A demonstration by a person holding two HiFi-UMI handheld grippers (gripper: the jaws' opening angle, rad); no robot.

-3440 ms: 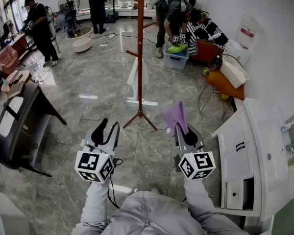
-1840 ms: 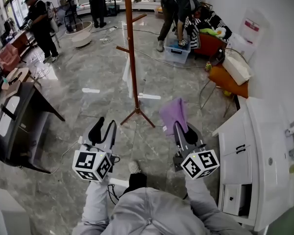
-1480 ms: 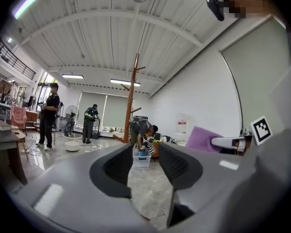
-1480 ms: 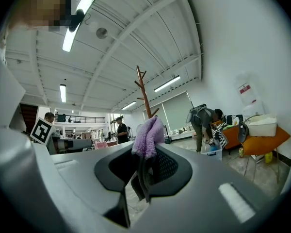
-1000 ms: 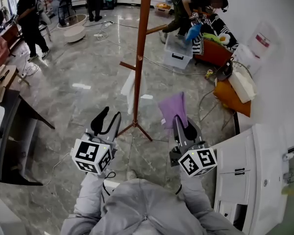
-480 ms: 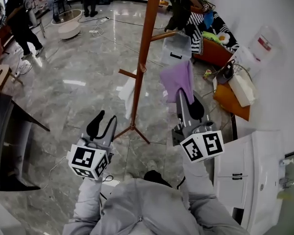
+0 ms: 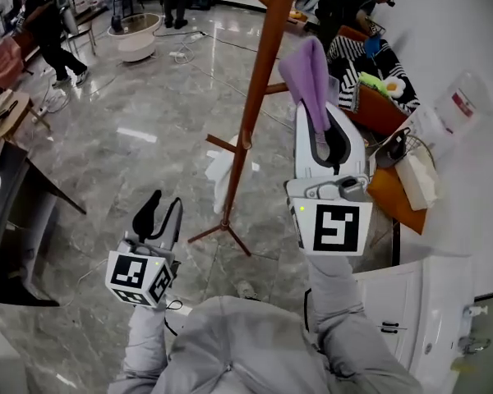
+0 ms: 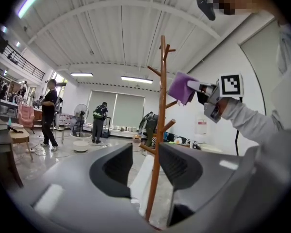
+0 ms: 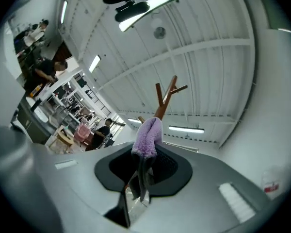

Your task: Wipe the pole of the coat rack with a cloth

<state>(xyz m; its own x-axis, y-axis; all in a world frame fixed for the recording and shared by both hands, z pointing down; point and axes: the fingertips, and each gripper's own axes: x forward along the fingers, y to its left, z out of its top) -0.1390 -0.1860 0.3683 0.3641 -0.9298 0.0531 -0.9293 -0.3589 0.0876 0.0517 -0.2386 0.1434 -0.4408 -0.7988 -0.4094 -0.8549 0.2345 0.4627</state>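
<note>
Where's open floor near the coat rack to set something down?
Bare marble floor lies left of the coat rack, between its base and the dark table. The right side is crowded: an orange seat and a white cabinet.

Glossy, seemingly marble floor [image 7: 148, 97], white walls [image 7: 476, 31]

The coat rack's pole [image 7: 259, 89] runs off the head view's top edge — its top unseen there.
</note>
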